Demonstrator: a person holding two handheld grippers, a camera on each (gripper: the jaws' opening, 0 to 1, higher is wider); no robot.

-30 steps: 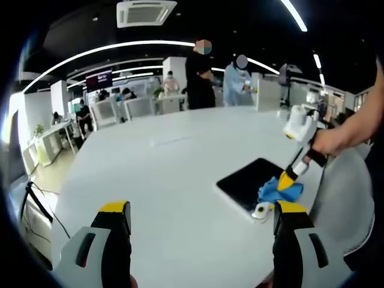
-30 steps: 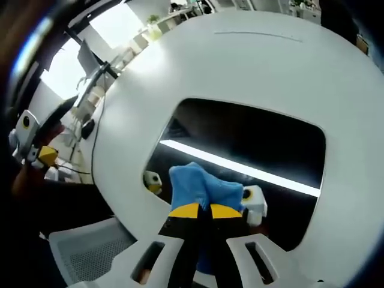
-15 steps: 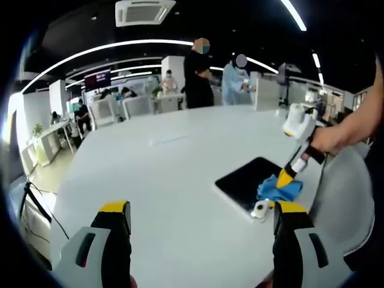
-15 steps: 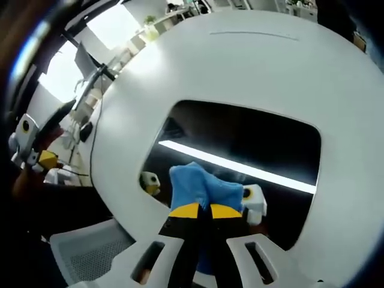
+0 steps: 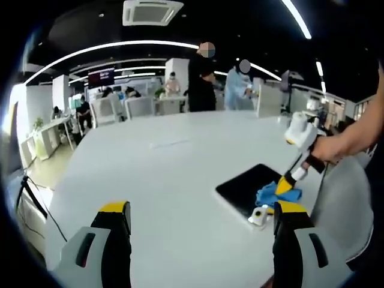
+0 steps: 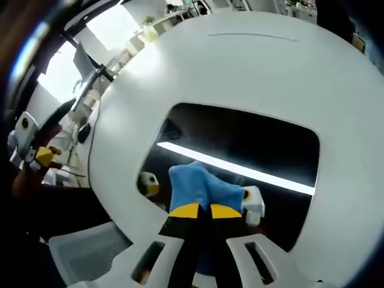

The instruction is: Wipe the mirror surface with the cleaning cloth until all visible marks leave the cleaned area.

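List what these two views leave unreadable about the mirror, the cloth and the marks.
- Marks on the mirror: the right gripper view gives only a dark reflection with a light strip; smudges cannot be told.
- Mirror's near edge: in the right gripper view it is hidden by the blue cloth and the right gripper.
- Cloth's contact with the glass: too small in the left gripper view.
- Left gripper: open, away from the mirror.

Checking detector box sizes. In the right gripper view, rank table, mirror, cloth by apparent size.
1. white table, largest.
2. mirror, a dark slab lying on it.
3. blue cloth, smallest, though nearness to the camera enlarges it; the right gripper pinches it.
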